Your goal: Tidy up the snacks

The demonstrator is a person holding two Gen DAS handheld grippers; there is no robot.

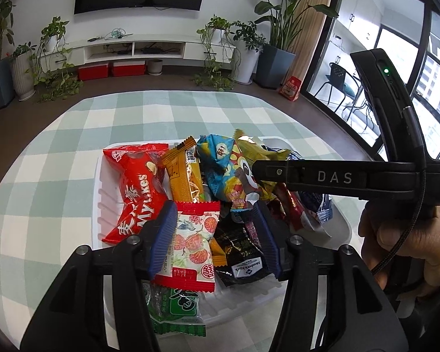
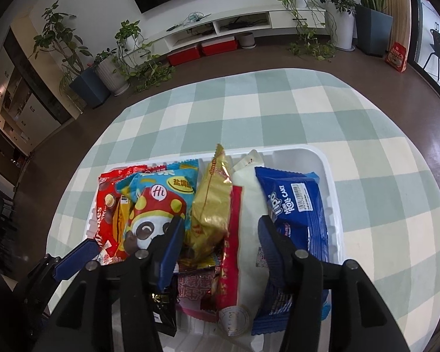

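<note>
The white tray (image 1: 340, 228) shows only slivers of rim; the heaped packets cover its floor. The green packet (image 1: 176, 308) at its near edge lies half under the red-and-white one (image 1: 190, 243). The black packet (image 1: 240, 252) is partly behind a pad of the left tongs (image 1: 214, 243). From the right tongs (image 2: 220, 246), the white packet (image 2: 246, 220) runs beneath the arms, its seal blurred. The blue roll-cake packet (image 2: 296, 205) has its near end hidden.

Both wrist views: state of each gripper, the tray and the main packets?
Left gripper: open, over red-and-white packet.
Right gripper: open, over gold foil packet.
White plastic tray: heaped with snacks.
Blue Tipo roll cake packet: sealed, lying flat.
Red Mylikes packet: sealed, in tray.
</note>
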